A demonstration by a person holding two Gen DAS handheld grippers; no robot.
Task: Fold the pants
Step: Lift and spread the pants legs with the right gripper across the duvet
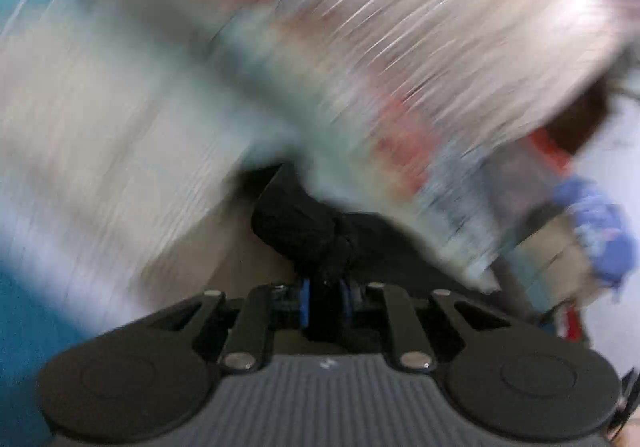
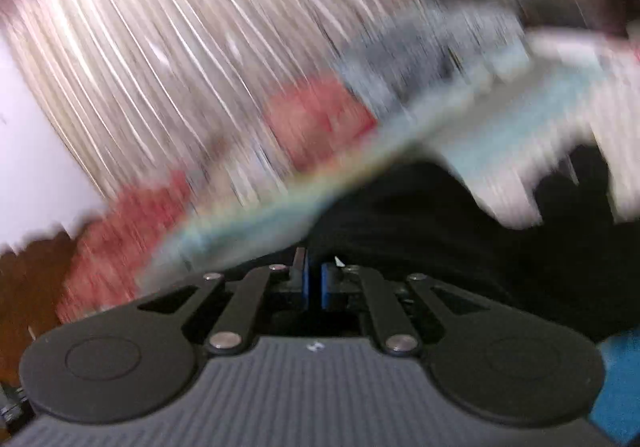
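The pants (image 1: 304,231) are black cloth. My left gripper (image 1: 325,299) is shut on a bunched fold of them, which rises in a dark lump just ahead of the blue pads (image 1: 305,303). My right gripper (image 2: 314,283) is also shut on the black pants (image 2: 440,231), which spread out to the right of its blue pads (image 2: 327,285). Both views are heavily smeared by motion, so how the rest of the pants hangs or lies is hidden.
The background is streaked blur: pale whitish surfaces (image 2: 160,47), red patches (image 2: 316,119) and light blue bands (image 1: 240,59). A blue-purple gloved hand (image 1: 600,231) shows at the right of the left wrist view. Teal areas (image 1: 24,327) sit at the edges.
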